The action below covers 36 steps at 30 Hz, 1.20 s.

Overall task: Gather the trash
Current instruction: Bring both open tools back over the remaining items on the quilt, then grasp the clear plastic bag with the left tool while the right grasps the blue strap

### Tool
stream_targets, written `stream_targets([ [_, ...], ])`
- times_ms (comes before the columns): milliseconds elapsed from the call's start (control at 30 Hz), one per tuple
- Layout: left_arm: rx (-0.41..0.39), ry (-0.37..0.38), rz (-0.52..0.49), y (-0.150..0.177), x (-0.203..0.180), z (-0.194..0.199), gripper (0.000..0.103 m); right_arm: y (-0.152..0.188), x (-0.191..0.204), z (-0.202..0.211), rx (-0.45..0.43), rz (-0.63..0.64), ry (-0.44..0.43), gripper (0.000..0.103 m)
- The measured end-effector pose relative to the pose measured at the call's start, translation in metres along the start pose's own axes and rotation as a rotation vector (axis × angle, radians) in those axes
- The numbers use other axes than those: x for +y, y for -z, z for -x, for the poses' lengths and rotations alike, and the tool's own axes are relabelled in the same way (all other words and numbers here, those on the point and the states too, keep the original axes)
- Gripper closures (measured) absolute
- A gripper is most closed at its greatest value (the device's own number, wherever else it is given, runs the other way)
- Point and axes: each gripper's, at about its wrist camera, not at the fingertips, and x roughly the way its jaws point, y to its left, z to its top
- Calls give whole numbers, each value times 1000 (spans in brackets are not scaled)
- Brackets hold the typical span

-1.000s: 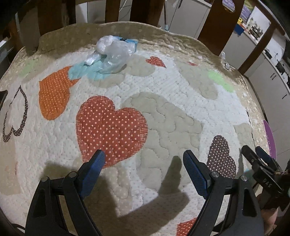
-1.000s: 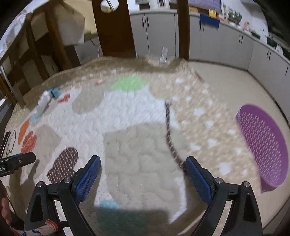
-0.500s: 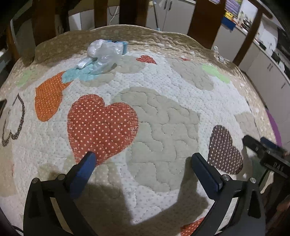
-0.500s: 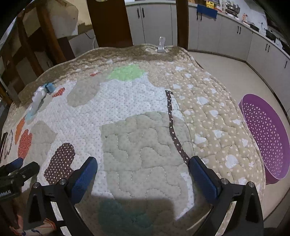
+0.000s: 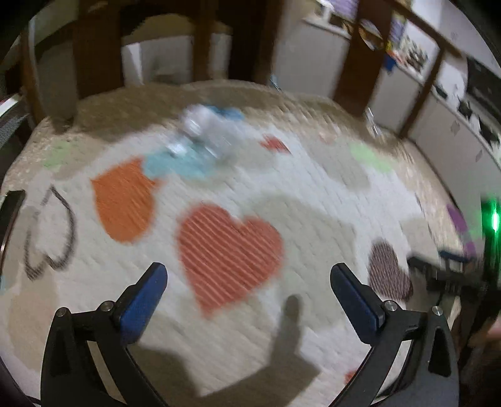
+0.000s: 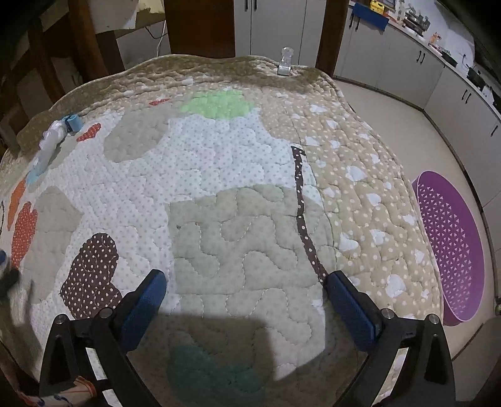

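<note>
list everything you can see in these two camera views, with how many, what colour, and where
quilted cloth: one, cream and tan with coloured heart patches, covering the table
plastic trash: one crumpled bundle, clear and white with a blue part, far side of the cloth
clear clip: one, transparent, far edge of the cloth
basket: one, purple, perforated, on the floor beside the table
chairs: several, dark wood, beyond the table
cabinets: a row, grey, along the wall
left claw: blue pads, open, empty
right claw: blue pads, open, empty
</note>
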Motion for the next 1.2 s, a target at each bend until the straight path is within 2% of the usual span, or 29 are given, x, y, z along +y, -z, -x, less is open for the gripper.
stream_targets([
  [133, -19, 5, 115, -45, 43, -10, 0, 6, 1, 3, -46, -7, 8, 0],
  [267, -27, 1, 186, -91, 66, -34, 0, 9, 1, 4, -70, -15, 20, 0],
  [400, 19, 11, 215, -123, 72, -70, 0, 12, 2, 8, -78, -15, 34, 0],
  [533, 95, 26, 215, -136, 68, -108, 2, 13, 8, 16, -91, 34, 55, 3],
  [567, 121, 35, 219, -136, 68, -116, 18, 13, 11, 17, -93, 51, 53, 4],
  [600, 162, 47, 224, -134, 69, -123, 42, 13, 15, 18, -92, 77, 46, 4],
  [633, 153, -2, 214, -133, 69, -122, 53, 12, 19, 18, -87, 102, 52, 4],
  [667, 139, -20, 208, -131, 71, -118, 77, 11, 24, 18, -80, 129, 62, 4],
  [700, 144, 28, 216, -128, 75, -113, 87, 9, 27, 19, -80, 154, 49, 4],
  [767, 142, 70, 246, -120, 83, -100, 87, 2, 34, 22, -80, 191, 15, 4],
  [900, 66, 46, 229, -99, 95, -61, 87, -21, 59, 25, -79, 262, -51, 7],
  [1000, 26, 33, 257, -83, 108, -41, 87, -45, 92, 22, -60, 327, -133, 22],
  [1033, 16, 32, 272, -78, 114, -37, 87, -53, 102, 22, -68, 348, -154, 26],
  [1200, -11, 29, 324, -76, 130, -33, 87, -96, 174, 22, -152, 479, -226, 27],
])
